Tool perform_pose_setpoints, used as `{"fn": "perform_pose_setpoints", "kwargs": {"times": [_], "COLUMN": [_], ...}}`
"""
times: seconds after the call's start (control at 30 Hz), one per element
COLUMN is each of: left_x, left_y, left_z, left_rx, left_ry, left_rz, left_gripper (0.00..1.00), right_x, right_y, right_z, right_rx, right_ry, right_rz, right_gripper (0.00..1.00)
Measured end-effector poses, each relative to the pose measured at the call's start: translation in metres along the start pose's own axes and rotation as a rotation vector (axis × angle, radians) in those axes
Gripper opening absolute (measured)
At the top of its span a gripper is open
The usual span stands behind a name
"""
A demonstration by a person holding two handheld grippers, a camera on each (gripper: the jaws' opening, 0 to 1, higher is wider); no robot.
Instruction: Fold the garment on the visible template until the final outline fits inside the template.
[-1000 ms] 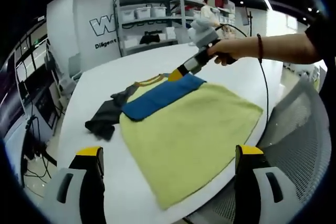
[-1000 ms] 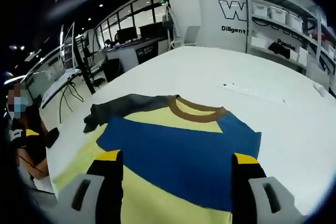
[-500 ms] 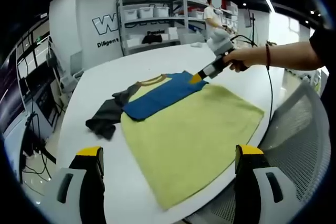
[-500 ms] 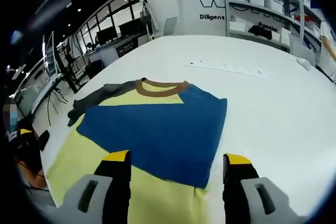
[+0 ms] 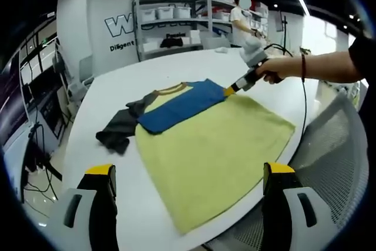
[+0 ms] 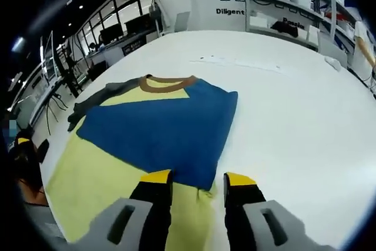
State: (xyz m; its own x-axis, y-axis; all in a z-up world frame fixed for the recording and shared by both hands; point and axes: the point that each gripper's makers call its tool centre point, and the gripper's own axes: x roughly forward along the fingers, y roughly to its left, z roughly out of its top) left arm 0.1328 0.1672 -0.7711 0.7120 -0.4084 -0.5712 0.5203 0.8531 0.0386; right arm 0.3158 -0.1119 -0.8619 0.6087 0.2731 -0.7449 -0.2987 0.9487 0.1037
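— Where did the garment lie when you looked?

— Flat on the white tabletop, yellow body toward me, blue band and brown collar farther off, and a dark grey sleeve bunched out on the left side of the left gripper view.

— And the right hand-held gripper?

— I saw it low over the near corner of the blue panel in the right gripper view. Its yellow-tipped jaws stood close together with a narrow gap, right at the cloth's edge where blue met yellow. I could not tell whether they pinched the fabric.

— From the other side?

— In the left gripper view a person's hand held it at the garment's far right edge.

— The left hand-held gripper?

— Jaws spread wide, holding nothing, well short of the garment's near hem.
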Motion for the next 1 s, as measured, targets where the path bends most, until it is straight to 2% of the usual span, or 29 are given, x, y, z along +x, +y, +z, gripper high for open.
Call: {"fn": "perform_pose_setpoints", "kwargs": {"times": [0.07, 0.2, 0.4, 0.53, 0.73, 0.83, 1.0], "left_x": [0.0, 0.0, 0.0, 0.001, 0.002, 0.004, 0.005], "left_y": [0.0, 0.0, 0.0, 0.0, 0.0, 0.0, -0.001], "left_z": [0.001, -0.002, -0.003, -0.003, -0.004, -0.004, -0.004], "left_rx": [-0.003, -0.008, -0.01, -0.016, -0.032, -0.046, -0.053], "left_ry": [-0.005, 0.002, 0.008, 0.009, 0.009, 0.008, 0.007], "left_rz": [0.0, 0.0, 0.002, 0.004, -0.002, -0.004, -0.01], "left_gripper": [0.99, 0.99, 0.99, 0.99, 0.99, 0.99, 0.99], "right_x": [0.0, 0.001, 0.003, 0.002, -0.002, -0.006, -0.008], "right_y": [-0.003, -0.004, -0.006, -0.011, -0.027, -0.044, -0.055], "right_z": [-0.002, -0.004, -0.005, -0.004, -0.006, -0.007, -0.007], "right_rx": [0.005, 0.019, -0.052, -0.051, -0.108, -0.11, -0.113], "right_ry": [-0.001, 0.005, 0.017, 0.02, 0.031, 0.04, 0.055], "right_rz": [-0.005, -0.005, -0.027, -0.036, -0.078, -0.097, -0.111], "right_gripper": [0.16, 0.13, 0.03, 0.02, 0.01, 0.01, 0.02]}}
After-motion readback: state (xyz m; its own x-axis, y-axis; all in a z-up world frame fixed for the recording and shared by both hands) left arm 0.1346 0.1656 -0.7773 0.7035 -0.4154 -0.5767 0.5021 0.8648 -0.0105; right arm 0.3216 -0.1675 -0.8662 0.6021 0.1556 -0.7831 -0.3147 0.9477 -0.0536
